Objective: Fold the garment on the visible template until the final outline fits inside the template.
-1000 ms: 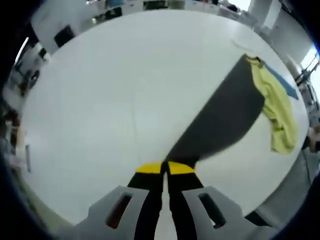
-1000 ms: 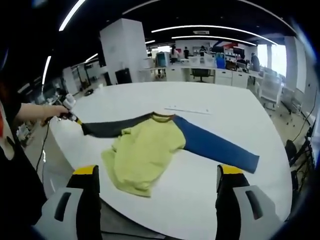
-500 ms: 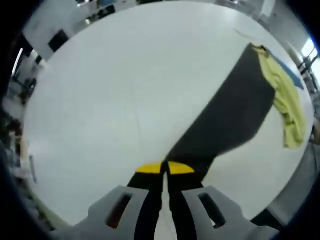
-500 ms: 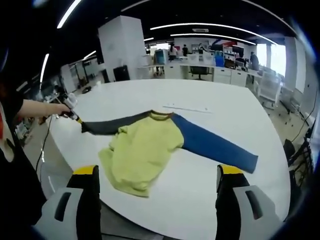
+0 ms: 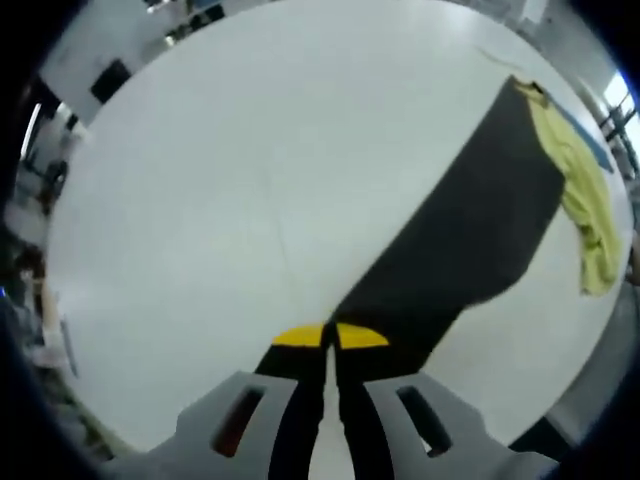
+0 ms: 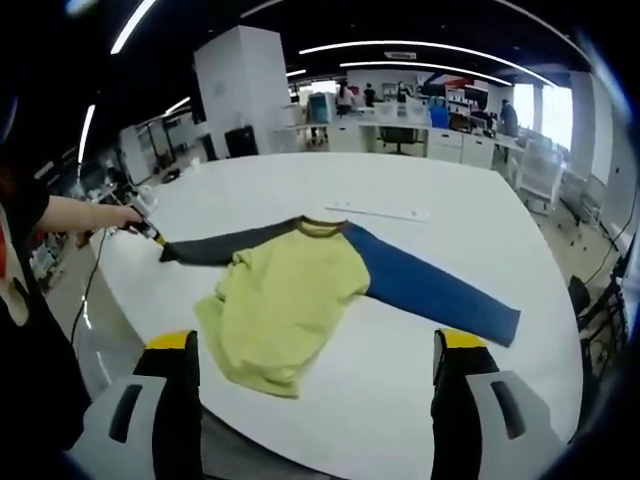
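- Long-sleeved garment with yellow-green body point(image 6: 280, 310), one dark grey sleeve point(image 6: 215, 246) and one blue sleeve point(image 6: 430, 290); lies unfolded on the white round table.
- Body rumpled, hem bunched toward the near table edge.
- Blue sleeve stretched out flat, straight.
- Dark grey sleeve pulled out straight to the opposite side, cuff end pinched at the table edge.
- Template: cannot tell.

A round white surface point(image 6: 480, 240) is carrying a long-sleeved shirt point(image 6: 285, 300), which is lying spread out across it. A thin pale strip point(image 6: 378, 211) is lying just beyond the shirt's collar.
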Motion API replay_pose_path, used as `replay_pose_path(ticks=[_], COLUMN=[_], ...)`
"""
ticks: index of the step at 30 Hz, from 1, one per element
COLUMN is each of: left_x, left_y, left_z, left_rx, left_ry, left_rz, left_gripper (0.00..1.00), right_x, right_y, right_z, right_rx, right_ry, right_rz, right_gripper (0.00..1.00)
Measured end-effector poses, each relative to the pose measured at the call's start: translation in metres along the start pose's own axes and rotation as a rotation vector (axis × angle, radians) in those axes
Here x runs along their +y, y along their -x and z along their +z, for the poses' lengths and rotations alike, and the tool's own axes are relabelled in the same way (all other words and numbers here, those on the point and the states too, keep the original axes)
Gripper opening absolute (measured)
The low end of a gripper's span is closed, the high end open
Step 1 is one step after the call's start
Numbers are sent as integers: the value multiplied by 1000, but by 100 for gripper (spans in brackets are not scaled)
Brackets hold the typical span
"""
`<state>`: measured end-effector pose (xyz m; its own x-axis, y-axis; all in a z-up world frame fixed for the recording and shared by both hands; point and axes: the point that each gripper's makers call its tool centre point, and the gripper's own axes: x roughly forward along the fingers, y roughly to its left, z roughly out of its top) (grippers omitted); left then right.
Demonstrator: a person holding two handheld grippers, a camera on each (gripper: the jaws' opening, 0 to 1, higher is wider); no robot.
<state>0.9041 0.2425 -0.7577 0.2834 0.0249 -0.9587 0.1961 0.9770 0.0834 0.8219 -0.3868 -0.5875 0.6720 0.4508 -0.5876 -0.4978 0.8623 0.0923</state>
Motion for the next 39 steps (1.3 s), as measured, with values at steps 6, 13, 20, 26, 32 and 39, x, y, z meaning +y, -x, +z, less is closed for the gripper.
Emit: replay_pose_path(ticks=[6,13,20,26,32,39], left_x=[2,2,9,15,14,11], left_y=[-3,-7,-10,-14,-14,-11], left_z=[0,-1,-3,-1,-2,-3], left_rx=[11,19,30,30,30,35], left_ry=[-15,-20,-30,-34,-34,-53], left_rz=[3,5,20,28,38,48], left_gripper=[0,0,0,0,0,0], right_x=[2,3,3,3,1,1], right_y=[-4,-5,-5,-5,-5,-6], right_z=[1,0,-2,-5,-4,-5], right_rx=[4,8,13,17,20,21], right_ry=[0,-4,-7,-10,-7,-8], right_rz=[1,-1,-5,-7,-12,-12], right_gripper=[96,96,96,96,96,96])
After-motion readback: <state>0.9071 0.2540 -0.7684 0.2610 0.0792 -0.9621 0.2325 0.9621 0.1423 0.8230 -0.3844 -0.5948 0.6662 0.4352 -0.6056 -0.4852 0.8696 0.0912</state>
